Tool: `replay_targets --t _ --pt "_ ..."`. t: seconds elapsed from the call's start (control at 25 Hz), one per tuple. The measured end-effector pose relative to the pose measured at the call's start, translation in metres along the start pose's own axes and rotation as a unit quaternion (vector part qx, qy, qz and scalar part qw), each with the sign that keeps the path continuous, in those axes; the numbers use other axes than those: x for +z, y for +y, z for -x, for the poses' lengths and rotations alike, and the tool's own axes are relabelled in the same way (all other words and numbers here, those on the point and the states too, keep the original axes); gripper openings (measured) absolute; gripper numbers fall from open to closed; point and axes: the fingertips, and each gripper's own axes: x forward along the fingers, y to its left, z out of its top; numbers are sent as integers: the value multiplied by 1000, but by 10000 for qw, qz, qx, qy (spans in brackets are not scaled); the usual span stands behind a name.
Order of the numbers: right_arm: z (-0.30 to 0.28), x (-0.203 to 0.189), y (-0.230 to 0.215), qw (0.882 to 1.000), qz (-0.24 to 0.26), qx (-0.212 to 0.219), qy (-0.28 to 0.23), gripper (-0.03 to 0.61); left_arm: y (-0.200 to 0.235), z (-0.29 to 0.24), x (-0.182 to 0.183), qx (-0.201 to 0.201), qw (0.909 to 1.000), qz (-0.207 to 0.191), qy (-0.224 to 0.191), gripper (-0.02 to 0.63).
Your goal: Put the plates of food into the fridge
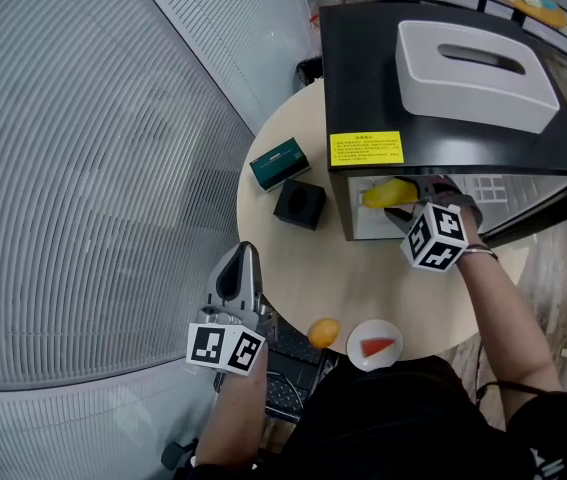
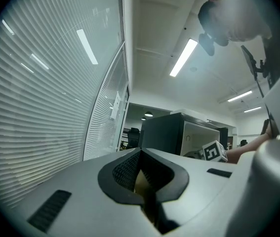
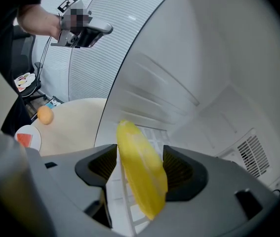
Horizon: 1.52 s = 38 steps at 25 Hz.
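bright, even indoor light, shadows soft. long white ceiling strip lights (image 2: 183,58) glare at upper right in left gripper view. both gripper views fisheye: dark corners, bowed lines. smooth yellow curved object (image 3: 140,169) near the lens, blurred. glossy black box-shaped fridge (image 1: 363,88) shows faint sheen.

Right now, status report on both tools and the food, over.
Right tool shut on yellow item, inside fridge. Left tool shut, empty. White plate waits on table.

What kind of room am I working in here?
Most likely an office or meeting area, not a home kitchen: a striped glass partition, long ceiling strip lights, and a small black fridge at a round table.
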Motion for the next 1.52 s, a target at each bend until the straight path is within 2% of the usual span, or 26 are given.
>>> replay_targets --t 1.52 --pt "16 -23 1 9987 68 -499 94 276 -16 12 -1 -22 10000 -50 -28 6"
